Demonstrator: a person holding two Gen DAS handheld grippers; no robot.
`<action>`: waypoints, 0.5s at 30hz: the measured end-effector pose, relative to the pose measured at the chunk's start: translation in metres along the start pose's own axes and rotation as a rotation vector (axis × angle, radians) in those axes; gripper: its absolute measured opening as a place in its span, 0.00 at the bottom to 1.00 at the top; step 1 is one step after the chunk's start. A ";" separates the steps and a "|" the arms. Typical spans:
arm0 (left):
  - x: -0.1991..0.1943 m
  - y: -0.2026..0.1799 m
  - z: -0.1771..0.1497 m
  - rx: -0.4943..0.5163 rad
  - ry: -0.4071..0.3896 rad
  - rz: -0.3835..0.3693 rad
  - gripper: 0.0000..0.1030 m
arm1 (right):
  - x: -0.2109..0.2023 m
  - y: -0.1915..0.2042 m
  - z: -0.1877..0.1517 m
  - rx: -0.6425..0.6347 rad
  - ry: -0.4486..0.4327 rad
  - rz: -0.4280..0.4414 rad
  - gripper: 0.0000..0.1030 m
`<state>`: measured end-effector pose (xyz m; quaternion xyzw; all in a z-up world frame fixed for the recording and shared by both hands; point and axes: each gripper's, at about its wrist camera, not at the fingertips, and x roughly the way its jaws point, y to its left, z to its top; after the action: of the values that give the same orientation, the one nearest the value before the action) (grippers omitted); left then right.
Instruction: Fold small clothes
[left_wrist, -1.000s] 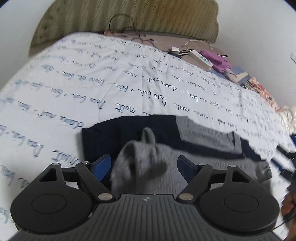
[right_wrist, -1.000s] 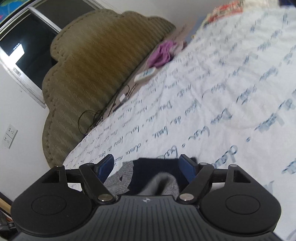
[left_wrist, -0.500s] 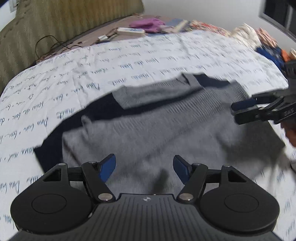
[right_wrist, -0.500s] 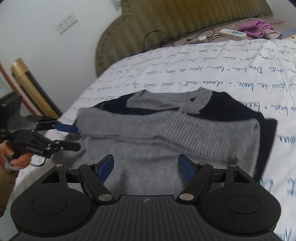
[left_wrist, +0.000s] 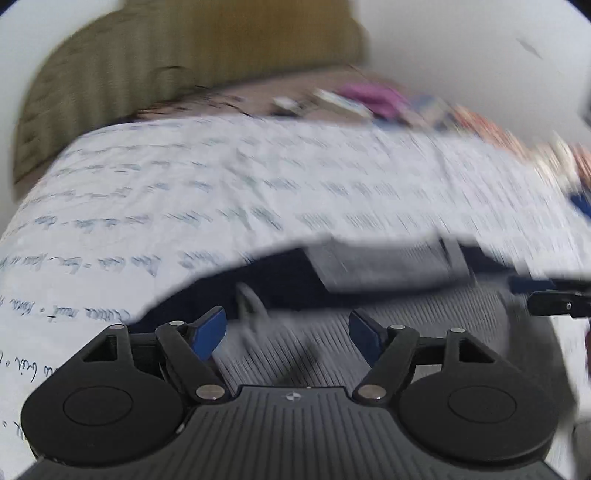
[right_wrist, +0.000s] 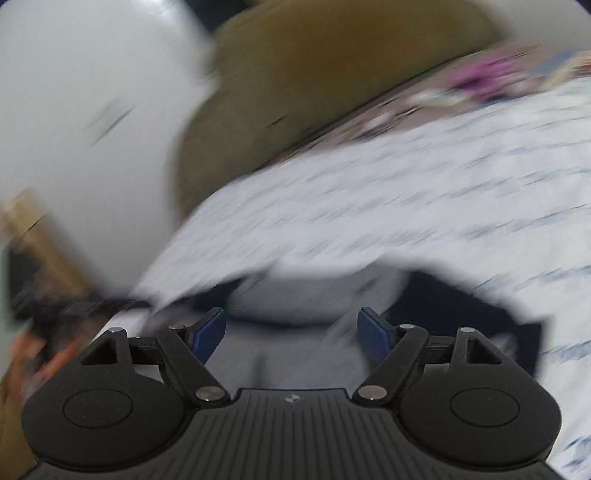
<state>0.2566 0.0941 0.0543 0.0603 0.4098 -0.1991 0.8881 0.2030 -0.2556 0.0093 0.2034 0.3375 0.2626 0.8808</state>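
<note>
A grey ribbed knit sweater with navy parts (left_wrist: 388, 266) lies on the white bedsheet with blue script (left_wrist: 221, 192). My left gripper (left_wrist: 288, 330) is open, low over the sweater's near left part, nothing between its blue pads. My right gripper (right_wrist: 291, 330) is open over the sweater (right_wrist: 314, 295) at its near right part, also empty. The right gripper's tips also show at the right edge of the left wrist view (left_wrist: 550, 295). Both views are blurred by motion.
An olive padded headboard (left_wrist: 166, 66) stands at the far end of the bed. Purple cloth (left_wrist: 369, 96) and small items lie along the far edge. A pile of colourful clothes (left_wrist: 554, 155) sits at far right. A wooden object (right_wrist: 40, 240) stands left of the bed.
Both grippers have dropped closer to the sweater and tilted up, so the headboard fills more of the views. Both stay open. The sweater lies spread flat, as half a second ago.
</note>
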 end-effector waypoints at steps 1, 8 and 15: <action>0.000 -0.010 -0.009 0.058 0.027 -0.038 0.73 | 0.003 0.006 -0.007 -0.024 0.057 0.058 0.76; 0.036 -0.062 -0.041 0.324 0.083 0.022 0.75 | 0.042 0.002 -0.015 -0.033 0.146 0.016 0.76; 0.057 -0.048 0.002 0.269 -0.114 0.316 0.77 | 0.050 -0.010 0.027 -0.006 -0.064 -0.171 0.77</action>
<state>0.2716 0.0321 0.0154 0.2305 0.3139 -0.1136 0.9140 0.2566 -0.2382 -0.0013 0.1796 0.3246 0.1810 0.9109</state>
